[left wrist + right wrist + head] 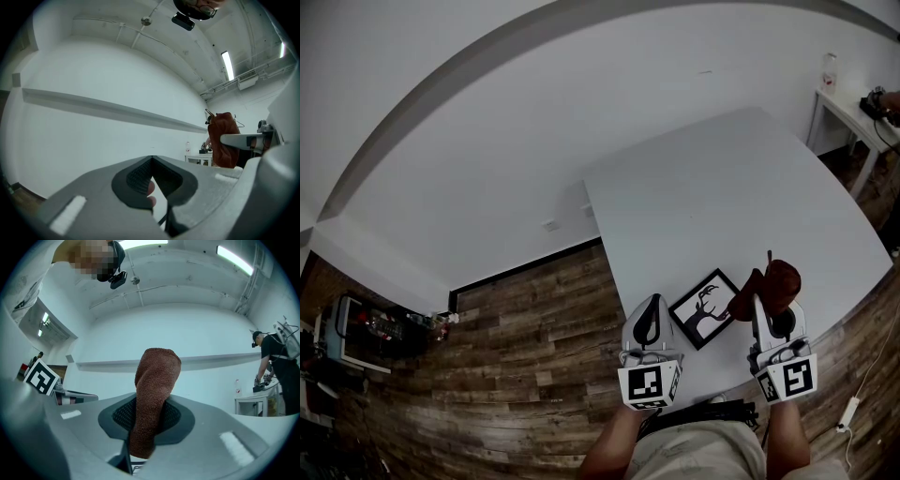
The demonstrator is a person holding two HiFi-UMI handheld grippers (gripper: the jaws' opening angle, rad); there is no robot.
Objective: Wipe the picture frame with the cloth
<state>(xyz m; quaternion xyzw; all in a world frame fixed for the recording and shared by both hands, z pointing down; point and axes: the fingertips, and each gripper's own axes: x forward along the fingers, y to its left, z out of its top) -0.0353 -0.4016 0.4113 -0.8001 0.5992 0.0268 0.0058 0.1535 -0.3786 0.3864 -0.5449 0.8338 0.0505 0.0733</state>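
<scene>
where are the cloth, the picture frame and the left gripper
cloth (154, 390), right gripper view, middle of its brown fold
picture frame (705, 309), head view, centre of its picture
left gripper (653, 305), head view, its jaw tips

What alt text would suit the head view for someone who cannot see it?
Seen from above, the right gripper clamps a rust-brown cloth just right of a black picture frame lying on a white table. The left gripper, shut and empty, is held at the frame's left.
</scene>
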